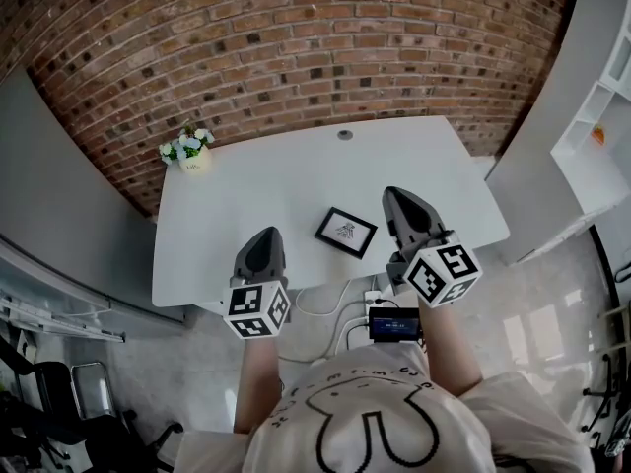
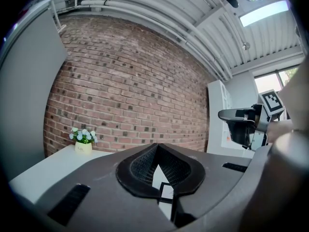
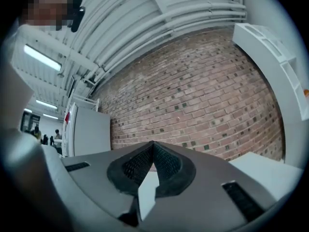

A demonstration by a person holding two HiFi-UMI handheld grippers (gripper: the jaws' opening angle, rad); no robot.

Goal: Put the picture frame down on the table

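Black-edged and rectangular, the picture frame [image 1: 346, 232] lies flat on the white table [image 1: 246, 205], close to the near edge and turned askew to it. It sits between the two tongs and touches neither. The left tongs [image 1: 264, 236] hang over the table's near edge to the frame's left. The right tongs [image 1: 398, 199] hang just beside the frame's right corner. Each gripper view shows its own jaws pressed together at the tips with nothing caught between them. In the left gripper view the frame shows low down, through the gap under the closed tips. The frame has a thin dark border, a white mat and a small dark drawing at its middle. A small yellow pot of white flowers [image 1: 186, 151] stands well apart at the far left corner, before the red brick wall [image 1: 296, 47].
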